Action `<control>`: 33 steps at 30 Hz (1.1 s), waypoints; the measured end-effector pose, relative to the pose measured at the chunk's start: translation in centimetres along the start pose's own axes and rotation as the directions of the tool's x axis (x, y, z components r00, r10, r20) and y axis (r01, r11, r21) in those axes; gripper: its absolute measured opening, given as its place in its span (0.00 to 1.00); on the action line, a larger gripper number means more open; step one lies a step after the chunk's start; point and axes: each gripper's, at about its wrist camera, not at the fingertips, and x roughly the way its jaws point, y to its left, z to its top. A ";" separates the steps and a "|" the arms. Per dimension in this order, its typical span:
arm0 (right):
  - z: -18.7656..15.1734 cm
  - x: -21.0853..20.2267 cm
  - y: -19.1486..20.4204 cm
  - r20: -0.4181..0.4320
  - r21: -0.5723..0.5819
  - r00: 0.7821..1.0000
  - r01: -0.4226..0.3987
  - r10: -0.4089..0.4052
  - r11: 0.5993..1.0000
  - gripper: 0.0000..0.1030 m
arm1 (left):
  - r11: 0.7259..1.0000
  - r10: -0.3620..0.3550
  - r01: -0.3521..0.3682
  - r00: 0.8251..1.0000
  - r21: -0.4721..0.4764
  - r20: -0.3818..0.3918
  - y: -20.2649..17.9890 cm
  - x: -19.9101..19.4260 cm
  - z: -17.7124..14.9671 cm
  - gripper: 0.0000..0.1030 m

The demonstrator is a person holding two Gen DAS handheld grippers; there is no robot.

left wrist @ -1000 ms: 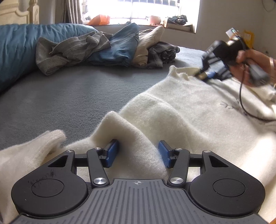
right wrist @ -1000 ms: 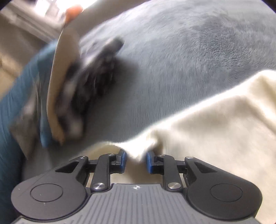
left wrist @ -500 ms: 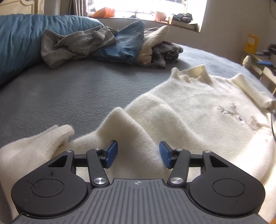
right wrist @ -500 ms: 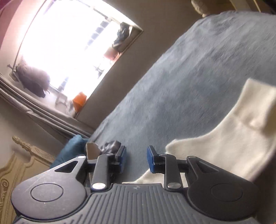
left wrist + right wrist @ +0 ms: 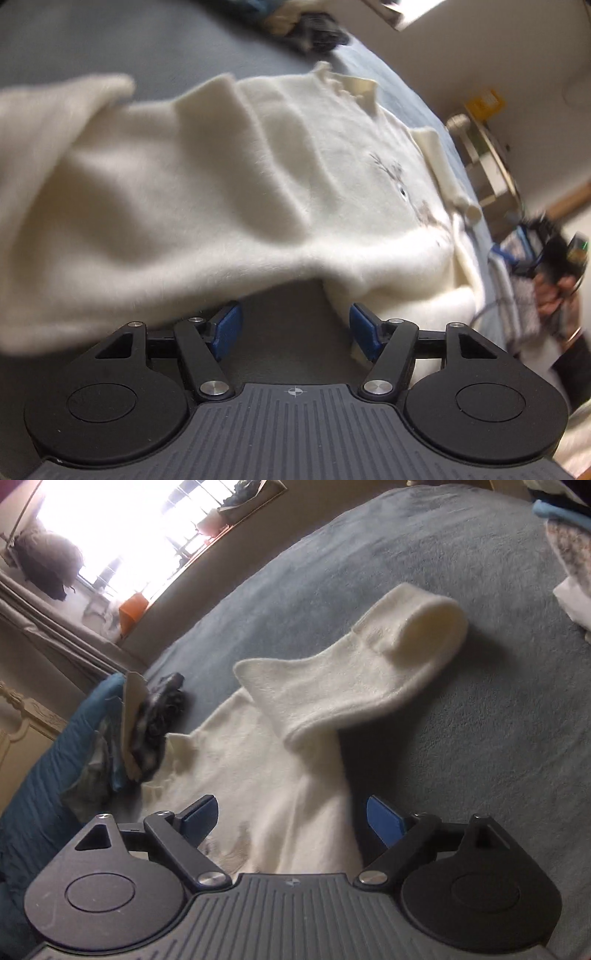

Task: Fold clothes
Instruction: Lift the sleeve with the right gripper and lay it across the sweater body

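I see a cream-white sweater (image 5: 229,177) with a small grey, twig-like motif stitched on its front, lying on a dusty blue-grey bed (image 5: 461,686). Its sleeve (image 5: 354,679) is the same plain cream. Both of my hand-held grippers, left (image 5: 294,328) and right (image 5: 291,816), are black with bright blue finger pads. A teal quilt (image 5: 44,775), an orange box (image 5: 131,609) and a dark crumpled garment (image 5: 162,709) sit farther off.

The left tongs (image 5: 295,328) are wide open with nothing in them, and the white sweater (image 5: 229,177) lies just ahead.
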 end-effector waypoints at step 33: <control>3.5 11.0 -1.0 0.124 0.138 0.985 -0.134 0.117 0.981 0.28 | 0.937 0.239 -0.334 0.828 0.105 0.507 -4.1 6.3 16.4 0.21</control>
